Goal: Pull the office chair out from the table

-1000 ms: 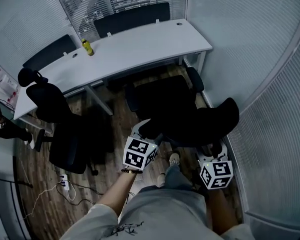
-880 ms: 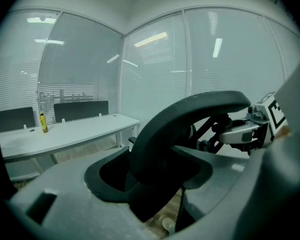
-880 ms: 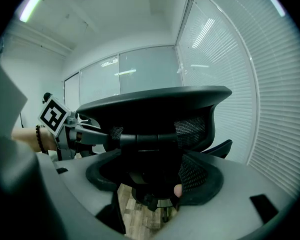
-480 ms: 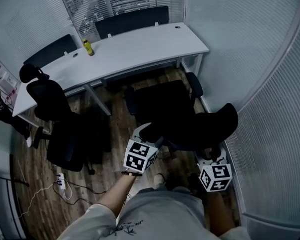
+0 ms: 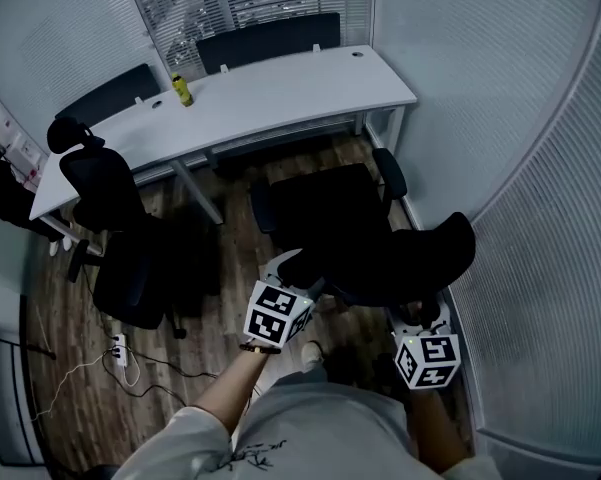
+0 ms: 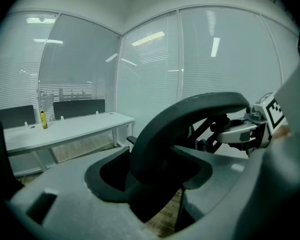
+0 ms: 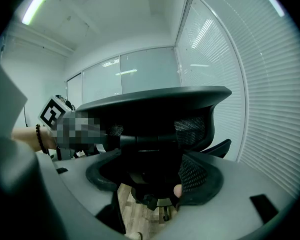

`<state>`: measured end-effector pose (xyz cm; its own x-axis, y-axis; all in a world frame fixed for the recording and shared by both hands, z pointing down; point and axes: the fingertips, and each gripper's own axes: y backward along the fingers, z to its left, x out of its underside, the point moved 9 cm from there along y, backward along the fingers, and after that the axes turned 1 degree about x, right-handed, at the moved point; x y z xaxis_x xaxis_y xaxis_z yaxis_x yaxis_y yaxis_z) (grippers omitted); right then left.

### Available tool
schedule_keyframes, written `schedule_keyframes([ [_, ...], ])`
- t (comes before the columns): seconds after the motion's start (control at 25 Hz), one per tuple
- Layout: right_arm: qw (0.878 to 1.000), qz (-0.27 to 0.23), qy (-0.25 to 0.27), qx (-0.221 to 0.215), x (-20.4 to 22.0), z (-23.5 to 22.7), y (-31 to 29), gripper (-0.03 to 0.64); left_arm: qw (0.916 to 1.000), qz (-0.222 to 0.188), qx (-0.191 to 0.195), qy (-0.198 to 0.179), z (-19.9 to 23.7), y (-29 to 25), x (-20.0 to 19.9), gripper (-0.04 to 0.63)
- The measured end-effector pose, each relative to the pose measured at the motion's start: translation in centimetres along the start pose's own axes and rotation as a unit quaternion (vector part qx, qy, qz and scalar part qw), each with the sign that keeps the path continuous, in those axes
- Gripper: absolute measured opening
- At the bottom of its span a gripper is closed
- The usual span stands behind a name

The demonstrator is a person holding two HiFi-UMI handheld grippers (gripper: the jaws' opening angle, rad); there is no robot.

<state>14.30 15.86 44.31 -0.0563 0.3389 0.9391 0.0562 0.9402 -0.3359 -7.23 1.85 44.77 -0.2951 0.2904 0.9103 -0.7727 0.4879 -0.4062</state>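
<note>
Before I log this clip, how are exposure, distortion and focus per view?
Head view: fisheye bows the table edge; the office chair is a near-black mass. Left gripper view: dark corner vignette, near foreground soft. Right gripper view: chair backlit, mosaic patch at left.

office chair [image 5: 332, 210] before table [image 5: 300, 83], bottle [image 5: 182, 89] on table

The office chair [image 5: 332, 208] has black mesh; the table [image 5: 280, 90] is smooth matt white, the floor [image 5: 220, 313] wood-grained.

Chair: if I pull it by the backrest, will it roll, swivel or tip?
Likely rolls easily: the chair seems to have a castor base on smooth wood floor. It may swivel, since the left claw and right claw hold only the backrest. Tipping seems unlikely; the mesh back may flex.
</note>
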Motion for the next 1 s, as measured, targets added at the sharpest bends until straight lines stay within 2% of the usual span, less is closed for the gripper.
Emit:
schedule_keyframes([
  [1.0, 1.0, -0.008, 0.007, -0.014, 4.3, -1.5, 9.6, 0.27, 0.9993, -0.026, -0.027, 0.01, -10.0, 4.0, 3.9, 0.259],
])
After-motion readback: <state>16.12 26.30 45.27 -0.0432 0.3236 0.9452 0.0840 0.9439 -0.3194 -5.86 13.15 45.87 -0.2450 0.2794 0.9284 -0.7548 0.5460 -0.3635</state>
